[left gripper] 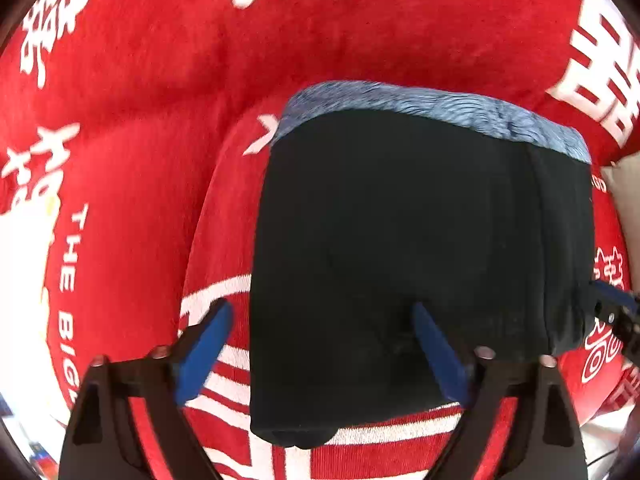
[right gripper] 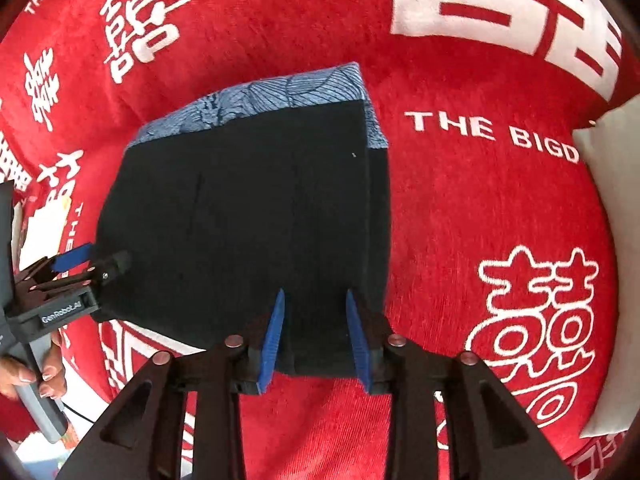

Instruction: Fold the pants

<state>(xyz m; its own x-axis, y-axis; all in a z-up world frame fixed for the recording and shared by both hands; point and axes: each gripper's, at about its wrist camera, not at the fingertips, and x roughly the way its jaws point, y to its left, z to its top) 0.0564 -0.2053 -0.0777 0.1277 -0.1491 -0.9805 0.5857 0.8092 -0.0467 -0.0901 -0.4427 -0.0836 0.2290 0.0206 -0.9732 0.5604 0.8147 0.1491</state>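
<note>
Pants (left gripper: 400, 248) lie folded into a compact dark block on a red blanket (left gripper: 160, 80) printed with white characters; a blue patterned band (left gripper: 432, 110) shows along the far edge, away from both tools. Left hand-held gripper (left gripper: 324, 354) points nearly straight down over the near left corner of the block, jaws wide, one finger off the cloth on the blanket, the other over the dark fabric; nothing pinched. Right hand-held gripper (right gripper: 316, 336) stands over the near right corner, jaws at a narrow-to-middling gap straddling the near edge; cloth lies between the fingers, but the pads do not appear to press on it. Judgement: the fold looks close to done, and this step reads as letting go and tidying. To do it well, lift both tools straight up so no layer drags, then check that the near edge stays square and the right side seam (right gripper: 366, 208) lies flush with the layers beneath. If another fold is wanted, take both near corners together, through all layers, and carry them toward the band. Around: a pale cushion (right gripper: 612, 264) well off to the right of the right tool; a person's hand (right gripper: 34, 378) on the left tool's grip, with clutter beyond the blanket's edge. Nothing lies on the pants. The blanket is soft and rumpled, so edges may not sit flat.
</note>
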